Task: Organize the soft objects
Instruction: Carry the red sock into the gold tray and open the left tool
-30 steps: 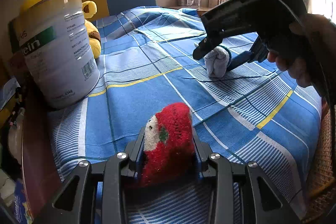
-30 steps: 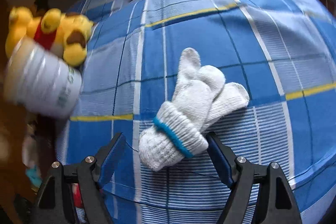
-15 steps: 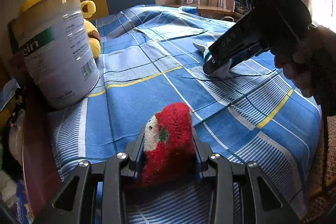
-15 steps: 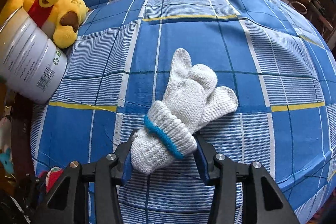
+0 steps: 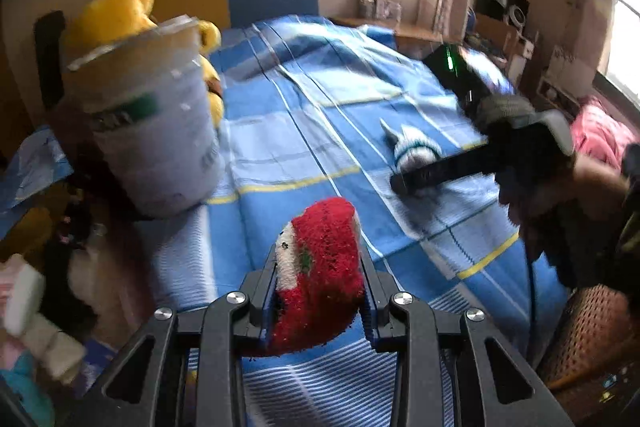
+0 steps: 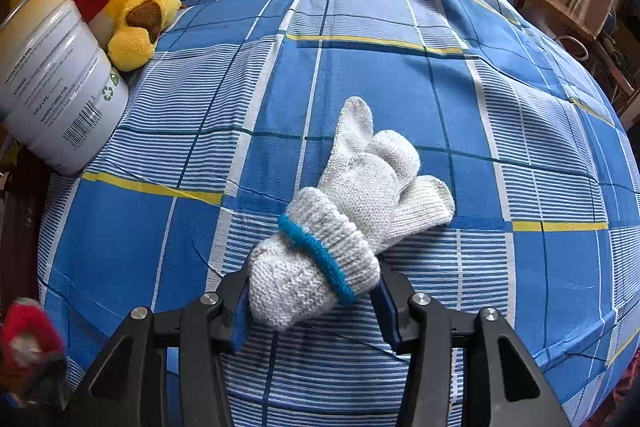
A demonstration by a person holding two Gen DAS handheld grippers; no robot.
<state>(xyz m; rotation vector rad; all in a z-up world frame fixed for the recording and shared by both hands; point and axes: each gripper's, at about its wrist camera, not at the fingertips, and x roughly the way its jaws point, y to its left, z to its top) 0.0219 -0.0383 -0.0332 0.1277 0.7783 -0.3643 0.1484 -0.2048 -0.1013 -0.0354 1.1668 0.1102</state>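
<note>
Between the fingers of the right claw (image 6: 312,311) sits the cuff of the white gloves (image 6: 352,211), pinched low so the rolled pair should lift as one off the bed (image 6: 520,115). Over on the left, the left claw (image 5: 318,291) grips a red sock (image 5: 320,267) clear of the bed. Beyond both, an open tin (image 6: 56,83) beside a yellow plush (image 6: 132,7) looks the likely place for them.

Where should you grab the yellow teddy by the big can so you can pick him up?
Probably the raised paw of the yellow teddy, coming from the open bedspread side. That paw is plump and sticks out clear. The can leans against his other side and blocks it. Both grippers are full now.
</note>
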